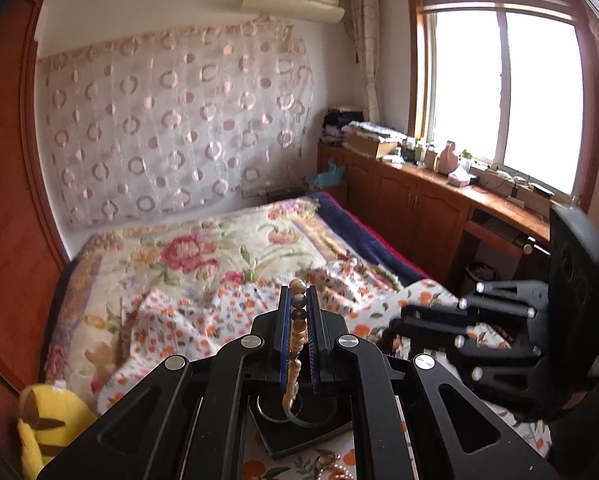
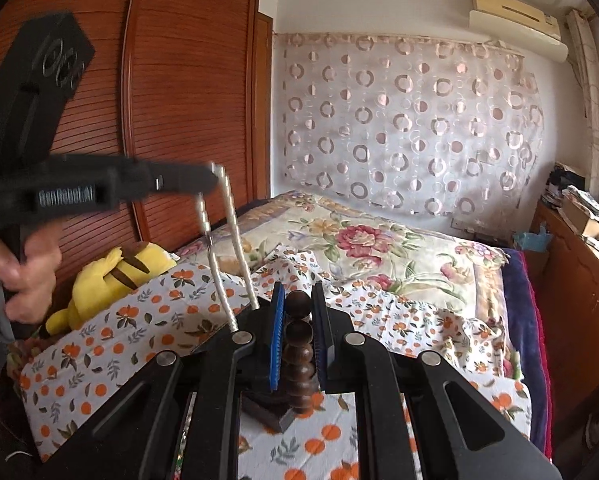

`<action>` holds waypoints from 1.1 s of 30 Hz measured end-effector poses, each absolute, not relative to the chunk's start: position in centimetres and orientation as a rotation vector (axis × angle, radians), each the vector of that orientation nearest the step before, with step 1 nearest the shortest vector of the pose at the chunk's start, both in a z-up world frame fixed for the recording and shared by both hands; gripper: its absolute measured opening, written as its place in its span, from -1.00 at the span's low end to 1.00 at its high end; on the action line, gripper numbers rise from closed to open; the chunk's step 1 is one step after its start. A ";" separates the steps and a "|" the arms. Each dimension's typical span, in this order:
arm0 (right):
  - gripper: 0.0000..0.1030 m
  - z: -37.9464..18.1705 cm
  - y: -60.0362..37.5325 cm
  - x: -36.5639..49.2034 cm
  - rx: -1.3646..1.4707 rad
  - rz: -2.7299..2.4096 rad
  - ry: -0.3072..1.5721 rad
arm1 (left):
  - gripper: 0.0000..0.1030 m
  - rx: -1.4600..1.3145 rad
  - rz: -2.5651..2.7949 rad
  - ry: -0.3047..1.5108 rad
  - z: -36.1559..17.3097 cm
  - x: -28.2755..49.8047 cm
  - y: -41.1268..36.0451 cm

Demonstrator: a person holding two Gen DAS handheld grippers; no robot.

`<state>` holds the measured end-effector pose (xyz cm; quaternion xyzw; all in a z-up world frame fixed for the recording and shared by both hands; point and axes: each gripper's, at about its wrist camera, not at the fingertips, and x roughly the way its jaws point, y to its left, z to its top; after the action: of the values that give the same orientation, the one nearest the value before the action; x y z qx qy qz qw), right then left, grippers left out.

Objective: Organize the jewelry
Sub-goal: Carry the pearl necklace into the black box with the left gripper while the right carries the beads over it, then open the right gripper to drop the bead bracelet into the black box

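Left gripper (image 1: 298,300): jaws clamped on a strand of pale, tan and grey beads (image 1: 297,320), which runs between the pads and hangs down over a dark tray (image 1: 299,436) lying on the orange-print cloth (image 1: 171,320); right gripper (image 2: 298,304): jaws clamped on a string of dark brown wooden beads (image 2: 299,344), stacked upright between the blue pads, above a dark block (image 2: 267,416) on the same cloth; in the right wrist view, the pale strand dangles in two lengths from the left gripper; a yellow plush toy (image 2: 115,276) lies by the wooden wardrobe (image 2: 179,100).
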<state>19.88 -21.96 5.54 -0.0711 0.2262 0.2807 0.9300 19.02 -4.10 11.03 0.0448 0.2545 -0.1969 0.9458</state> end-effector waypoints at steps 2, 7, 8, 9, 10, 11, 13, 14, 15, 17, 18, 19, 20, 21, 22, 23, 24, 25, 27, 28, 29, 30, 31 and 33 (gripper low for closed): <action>-0.71 5.1 -21.3 21.1 -0.150 0.581 0.473 | -0.87 0.077 -0.398 0.560 9.2 19.7 -3.6; -0.71 3.1 -20.2 24.0 -0.153 0.601 0.512 | -0.87 0.047 -0.399 0.631 5.1 20.4 -2.7; -0.71 2.8 -20.1 24.3 -0.149 0.605 0.517 | -0.87 0.042 -0.400 0.643 4.4 20.5 -2.5; -0.71 2.4 -19.9 24.7 -0.144 0.609 0.523 | -0.87 0.037 -0.399 0.657 3.8 20.5 -2.5; -0.71 1.9 -19.8 25.1 -0.134 0.617 0.531 | -0.87 0.035 -0.398 0.670 3.0 20.5 -2.5; -0.71 1.5 -19.7 25.4 -0.125 0.623 0.538 | -0.87 0.037 -0.395 0.679 2.3 20.4 -2.5; -0.71 0.5 -19.4 25.9 -0.116 0.637 0.556 | -0.87 0.034 -0.391 0.693 1.3 20.2 -2.6; -0.71 0.0 -19.2 26.1 -0.117 0.640 0.563 | -0.87 0.029 -0.389 0.700 0.8 20.1 -2.6; -0.71 -0.5 -19.2 26.3 -0.114 0.643 0.572 | -0.87 0.024 -0.389 0.706 0.4 20.0 -2.7; -0.71 -1.5 -19.3 26.7 -0.095 0.645 0.591 | -0.87 0.017 -0.382 0.717 -0.3 19.6 -2.7; -0.71 -1.9 -19.4 26.8 -0.089 0.649 0.602 | -0.87 0.014 -0.379 0.720 -0.5 19.4 -2.7; -0.71 -2.3 -19.4 27.0 -0.087 0.653 0.614 | -0.87 0.014 -0.375 0.722 -0.7 19.3 -2.7; -0.71 -2.5 -19.4 27.0 -0.083 0.654 0.621 | -0.87 0.013 -0.370 0.723 -0.8 19.2 -2.7; -0.71 -2.6 -19.5 27.1 -0.075 0.656 0.624 | -0.87 0.012 -0.363 0.727 -1.1 18.9 -2.7; -0.71 -2.5 -19.7 27.0 -0.060 0.663 0.624 | -0.87 0.009 -0.360 0.730 -1.2 18.9 -2.7; -0.71 -2.4 -19.8 27.0 -0.049 0.669 0.623 | -0.87 0.003 -0.357 0.734 -1.4 18.8 -2.7; -0.71 -2.1 -20.0 27.0 -0.036 0.677 0.617 | -0.87 -0.001 -0.354 0.736 -1.4 18.7 -2.6; -0.71 -1.9 -20.1 26.9 -0.028 0.680 0.612 | -0.87 -0.005 -0.353 0.738 -1.5 18.9 -2.5; -0.71 -1.4 -20.3 26.7 -0.015 0.686 0.601 | -0.87 -0.007 -0.349 0.742 -1.6 18.8 -2.5; -0.71 -1.2 -20.4 26.5 -0.008 0.688 0.595 | -0.87 -0.008 -0.346 0.745 -1.7 18.9 -2.4; -0.71 -1.0 -20.4 26.4 -0.004 0.691 0.592 | -0.87 -0.007 -0.342 0.747 -1.7 18.9 -2.4; -0.71 -0.8 -20.4 26.4 -0.005 0.692 0.591 | -0.82 0.001 -0.337 0.748 -1.8 18.9 -2.4; -0.71 -0.7 -20.3 26.4 -0.012 0.689 0.590 | -0.77 0.009 -0.334 0.746 -1.8 18.7 -2.5; -0.70 -0.8 -20.0 26.5 -0.027 0.674 0.596 | -0.41 0.016 -0.329 0.738 -1.7 18.4 -2.4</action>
<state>26.50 -20.02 -0.82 -0.0129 0.2881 0.3259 0.9003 18.39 -2.37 -1.71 0.0078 0.3590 -0.1602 0.9195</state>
